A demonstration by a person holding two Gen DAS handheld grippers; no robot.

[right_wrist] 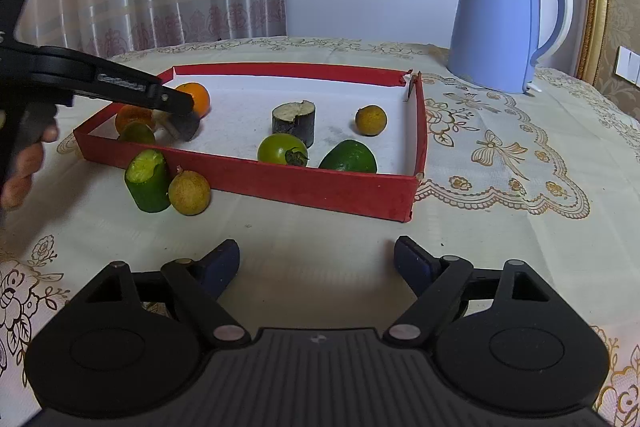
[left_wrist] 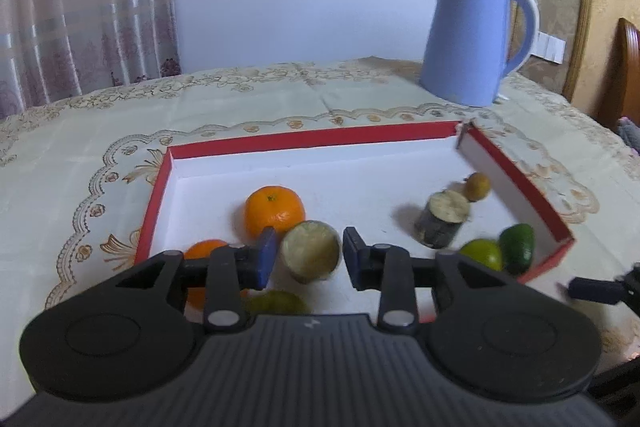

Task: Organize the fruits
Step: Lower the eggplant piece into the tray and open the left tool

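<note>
While R gripper [right_wrist: 316, 261] gapes empty, L gripper [left_wrist: 309, 255] brackets cut stub [left_wrist: 311, 251], pads apart.

I see six fruits inside the tray [right_wrist: 304, 183]; two more [right_wrist: 148, 181] on the worktop [right_wrist: 480, 227] before it, kettle [right_wrist: 500, 23] behind.

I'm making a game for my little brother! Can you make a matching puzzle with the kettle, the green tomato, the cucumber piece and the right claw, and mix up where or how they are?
Things:
1. kettle
2. green tomato
3. cucumber piece
4. right claw

Clues:
A. outside the red box, beside a small brown fruit
B. inside the red box, by its near wall
C. blue, standing behind the box
D. open, nothing in it

Pairs: 1-C, 2-B, 3-A, 4-D
</note>
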